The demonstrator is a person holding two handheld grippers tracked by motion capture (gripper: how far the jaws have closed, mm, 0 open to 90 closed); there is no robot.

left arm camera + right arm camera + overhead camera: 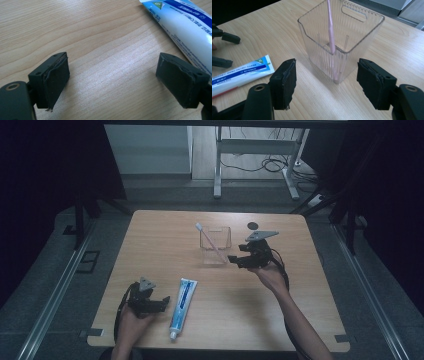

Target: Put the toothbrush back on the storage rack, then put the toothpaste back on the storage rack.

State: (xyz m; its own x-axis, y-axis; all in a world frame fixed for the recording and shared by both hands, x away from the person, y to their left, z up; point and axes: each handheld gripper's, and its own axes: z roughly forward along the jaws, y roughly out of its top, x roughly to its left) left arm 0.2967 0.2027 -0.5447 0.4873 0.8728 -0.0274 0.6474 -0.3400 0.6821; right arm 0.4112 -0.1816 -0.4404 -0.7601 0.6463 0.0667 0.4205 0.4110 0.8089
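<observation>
Right gripper view shows spread right tongs [325,83] facing a clear container [342,37] holding a pink toothbrush [330,27]; left gripper view shows spread left tongs [112,80] beside the toothpaste tube [185,22].

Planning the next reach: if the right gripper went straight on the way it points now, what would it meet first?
Most likely the clear container with the pink toothbrush inside: it stands straight ahead of the open right gripper, nothing between. Depth is unclear.

**Open worktop around the clear bin**

The clear bin [215,245] stands mid-worktop [150,240], a pink toothbrush [210,241] leaning out of its top. Left of the bin lies bare wood. Nearer the person, the toothpaste tube [182,307] blocks a strip. The right claw [235,260] hangs just right of the bin.
</observation>
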